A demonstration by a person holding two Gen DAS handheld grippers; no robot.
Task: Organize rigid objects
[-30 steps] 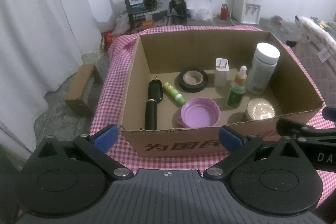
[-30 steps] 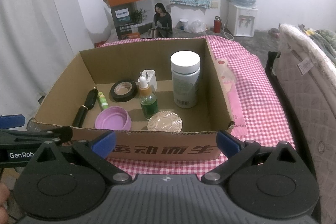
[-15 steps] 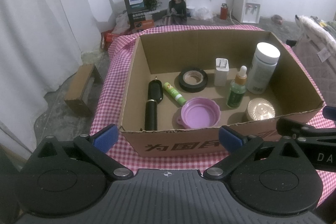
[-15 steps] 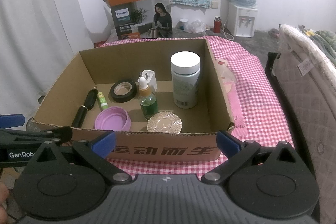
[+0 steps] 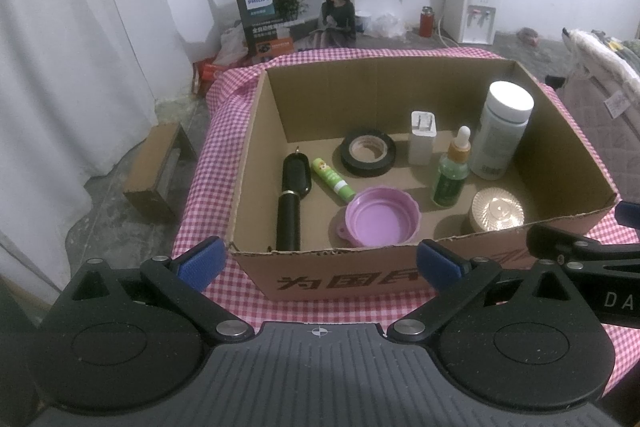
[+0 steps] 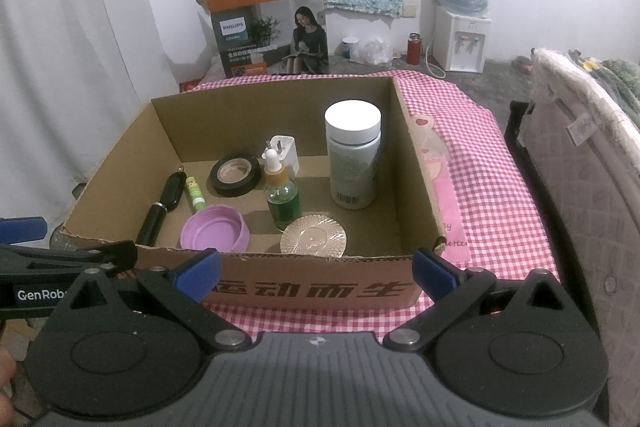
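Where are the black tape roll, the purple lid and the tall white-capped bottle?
black tape roll (image 5: 368,151), left wrist view, front rim.
purple lid (image 5: 380,219), left wrist view, inner face.
white-capped bottle (image 6: 353,171), right wrist view, label.

Two wrist cameras look forward and slightly down from the near edge – left view from the left, right from the right – sharing the cardboard box.
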